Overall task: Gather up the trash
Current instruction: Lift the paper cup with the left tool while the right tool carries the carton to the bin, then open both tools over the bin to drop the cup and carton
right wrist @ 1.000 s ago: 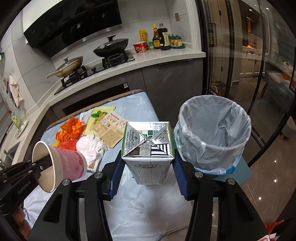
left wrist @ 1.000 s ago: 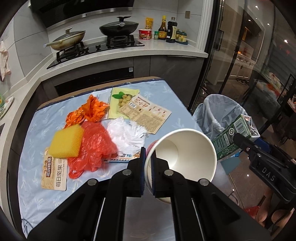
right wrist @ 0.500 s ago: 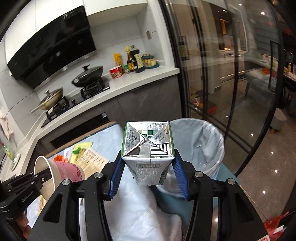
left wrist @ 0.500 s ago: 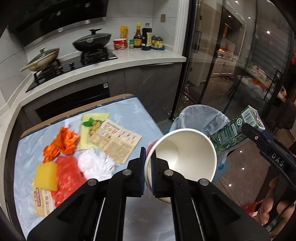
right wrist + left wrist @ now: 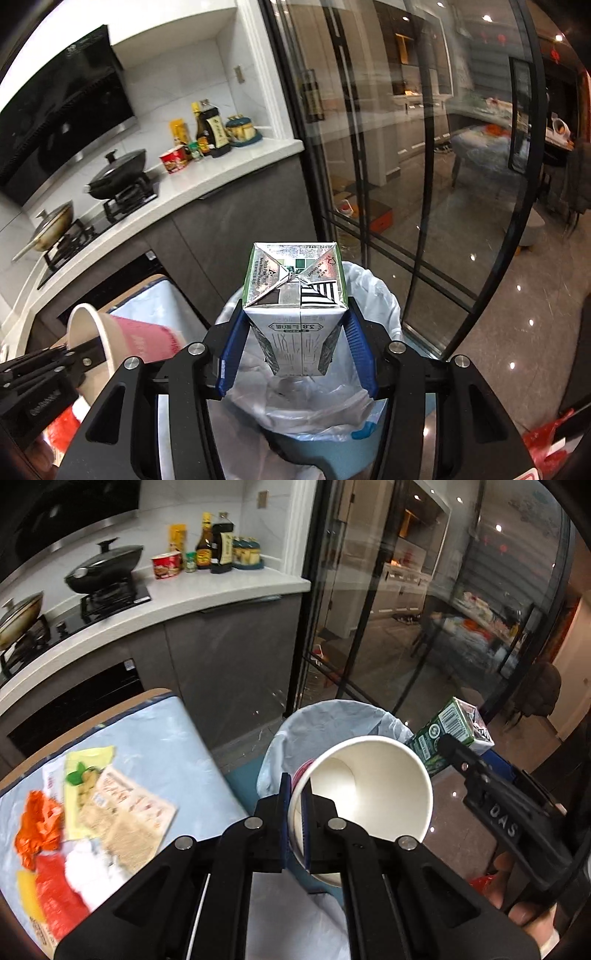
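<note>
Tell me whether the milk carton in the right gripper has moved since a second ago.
Yes. In the right wrist view the milk carton, clamped in the right gripper, was over the table beside the trash bin; now it hangs over the bin's lined opening.

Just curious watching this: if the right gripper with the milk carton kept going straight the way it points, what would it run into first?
Most likely the trash bin: its white liner opens right below and beyond the carton held by the right gripper, though depth is uncertain.

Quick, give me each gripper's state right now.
Left gripper: shut on the paper cup, pinching its rim.
Right gripper: shut on the milk carton.
</note>
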`<state>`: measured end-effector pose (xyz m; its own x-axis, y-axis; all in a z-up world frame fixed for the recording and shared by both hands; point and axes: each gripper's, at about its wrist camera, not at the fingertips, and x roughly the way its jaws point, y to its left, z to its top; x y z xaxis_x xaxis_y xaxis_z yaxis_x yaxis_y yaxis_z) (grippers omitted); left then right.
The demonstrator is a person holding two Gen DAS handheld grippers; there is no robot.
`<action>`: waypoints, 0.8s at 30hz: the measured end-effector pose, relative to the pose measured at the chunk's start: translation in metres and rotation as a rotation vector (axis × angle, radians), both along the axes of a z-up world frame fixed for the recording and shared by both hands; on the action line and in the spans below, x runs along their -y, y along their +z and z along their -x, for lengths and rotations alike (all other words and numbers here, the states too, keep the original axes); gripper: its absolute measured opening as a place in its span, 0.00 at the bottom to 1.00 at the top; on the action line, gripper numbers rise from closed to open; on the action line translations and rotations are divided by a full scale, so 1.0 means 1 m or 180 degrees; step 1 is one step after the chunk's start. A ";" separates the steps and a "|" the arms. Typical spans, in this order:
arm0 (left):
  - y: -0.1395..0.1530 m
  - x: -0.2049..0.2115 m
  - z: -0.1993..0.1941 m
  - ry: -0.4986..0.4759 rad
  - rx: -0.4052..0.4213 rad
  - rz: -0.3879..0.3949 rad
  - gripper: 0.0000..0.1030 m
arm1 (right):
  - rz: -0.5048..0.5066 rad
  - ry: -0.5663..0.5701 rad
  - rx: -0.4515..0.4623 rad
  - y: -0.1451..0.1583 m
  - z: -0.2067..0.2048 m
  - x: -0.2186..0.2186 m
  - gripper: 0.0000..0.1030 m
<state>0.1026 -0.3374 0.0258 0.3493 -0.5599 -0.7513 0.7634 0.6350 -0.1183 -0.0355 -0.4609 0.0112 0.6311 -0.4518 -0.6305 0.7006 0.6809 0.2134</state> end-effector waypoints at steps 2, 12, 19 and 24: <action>-0.009 0.019 0.000 -0.0080 -0.0048 -0.0003 0.05 | -0.0015 -0.0046 -0.0045 -0.007 -0.002 0.007 0.48; -0.052 0.083 0.004 -0.0280 -0.0159 -0.0213 0.05 | -0.0091 -0.0199 -0.0194 -0.033 -0.005 0.032 0.49; -0.066 0.092 -0.001 -0.0176 -0.0152 -0.0222 0.24 | -0.0047 -0.0297 -0.0201 -0.040 -0.005 0.036 0.56; -0.056 0.072 -0.008 0.0025 -0.0044 -0.0093 0.55 | -0.0036 -0.0312 -0.0112 -0.030 0.002 0.033 0.65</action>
